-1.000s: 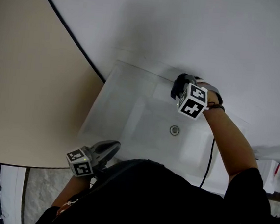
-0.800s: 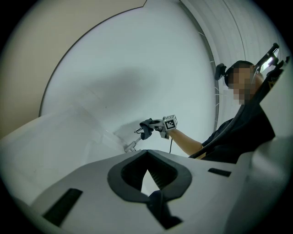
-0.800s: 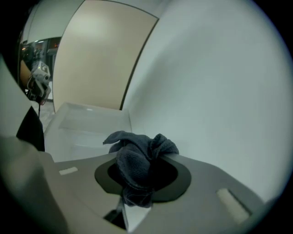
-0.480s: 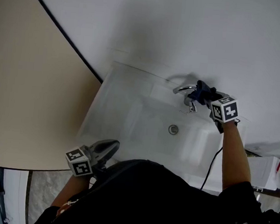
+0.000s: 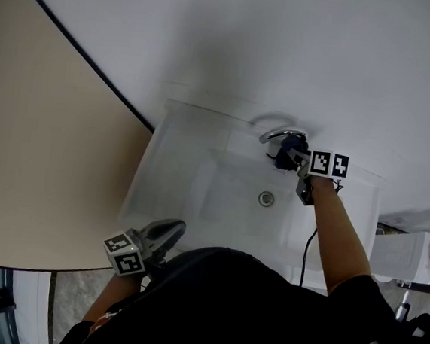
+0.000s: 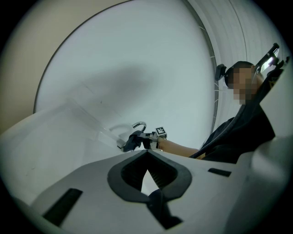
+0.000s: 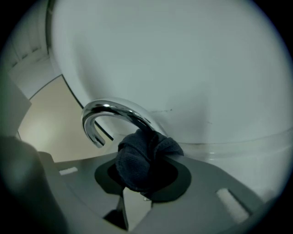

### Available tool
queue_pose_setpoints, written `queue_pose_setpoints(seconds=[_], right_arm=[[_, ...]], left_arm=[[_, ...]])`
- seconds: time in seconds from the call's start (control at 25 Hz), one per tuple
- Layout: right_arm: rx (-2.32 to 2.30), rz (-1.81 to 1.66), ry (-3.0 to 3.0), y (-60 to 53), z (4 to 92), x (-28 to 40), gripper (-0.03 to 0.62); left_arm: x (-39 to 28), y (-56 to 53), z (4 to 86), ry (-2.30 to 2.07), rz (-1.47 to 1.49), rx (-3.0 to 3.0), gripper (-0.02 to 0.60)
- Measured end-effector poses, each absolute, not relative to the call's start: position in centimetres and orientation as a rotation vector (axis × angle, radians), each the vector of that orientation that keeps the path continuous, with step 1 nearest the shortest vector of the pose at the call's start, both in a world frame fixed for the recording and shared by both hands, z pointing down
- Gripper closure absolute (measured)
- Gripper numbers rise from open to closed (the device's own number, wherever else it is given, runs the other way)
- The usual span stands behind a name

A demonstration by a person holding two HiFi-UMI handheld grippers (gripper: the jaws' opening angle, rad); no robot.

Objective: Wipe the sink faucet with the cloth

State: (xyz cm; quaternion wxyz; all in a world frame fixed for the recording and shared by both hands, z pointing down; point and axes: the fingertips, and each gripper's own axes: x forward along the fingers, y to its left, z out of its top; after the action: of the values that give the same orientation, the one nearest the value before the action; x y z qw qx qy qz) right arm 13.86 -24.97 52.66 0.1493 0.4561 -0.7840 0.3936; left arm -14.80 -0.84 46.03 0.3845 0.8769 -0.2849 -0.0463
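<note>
Presently, the dark cloth (image 7: 139, 160) is found bunched between the jaws of the right gripper (image 5: 292, 160), which are clamped on it. It is pressed against the curved chrome faucet (image 7: 114, 112), near the foot of the spout.

The cloth is judged soft, light and easily squeezed. The hold at its bunched middle is considered adequate, as a wad is left proud of the jaws for contact. The faucet is judged rigid, fixed and slippery, so a glancing stroke may be expected to slide off the curve.

The left gripper (image 5: 170, 230) is noted with jaws together and nothing in them. It is held near the front edge of the sink (image 5: 160, 147), well apart from the work.

Room appears restricted behind the faucet, where the white wall (image 5: 324, 57) stands close. Open room is available in front, over the basin and the drain (image 5: 266, 199). Contact between the hard jaws and the chrome is to be avoided.
</note>
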Motion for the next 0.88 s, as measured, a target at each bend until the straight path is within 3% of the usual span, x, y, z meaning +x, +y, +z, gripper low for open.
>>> queue_pose_setpoints(seconds=[0.32,0.52,0.64,0.88], right_arm=[[1.504,1.51,-2.154,-26.1,55.9,13.7,0.501],[1.664,1.673,-2.27,-26.3,52.9,14.0,0.502],[1.733,1.588,-2.394,-26.3,50.1,13.8,0.502],[1.606,1.081,-2.632,-25.8,46.5,11.4,0.502]], left_arm=[[-15.7,-0.2,46.5,-0.749,-0.13,2.209,0.581],[-15.9,-0.2,46.5,-0.75,-0.143,2.209,0.581],[-16.2,-0.2,46.5,-0.757,-0.147,2.207,0.581],[-16.4,0.3,46.4,-0.755,-0.141,2.207,0.581]])
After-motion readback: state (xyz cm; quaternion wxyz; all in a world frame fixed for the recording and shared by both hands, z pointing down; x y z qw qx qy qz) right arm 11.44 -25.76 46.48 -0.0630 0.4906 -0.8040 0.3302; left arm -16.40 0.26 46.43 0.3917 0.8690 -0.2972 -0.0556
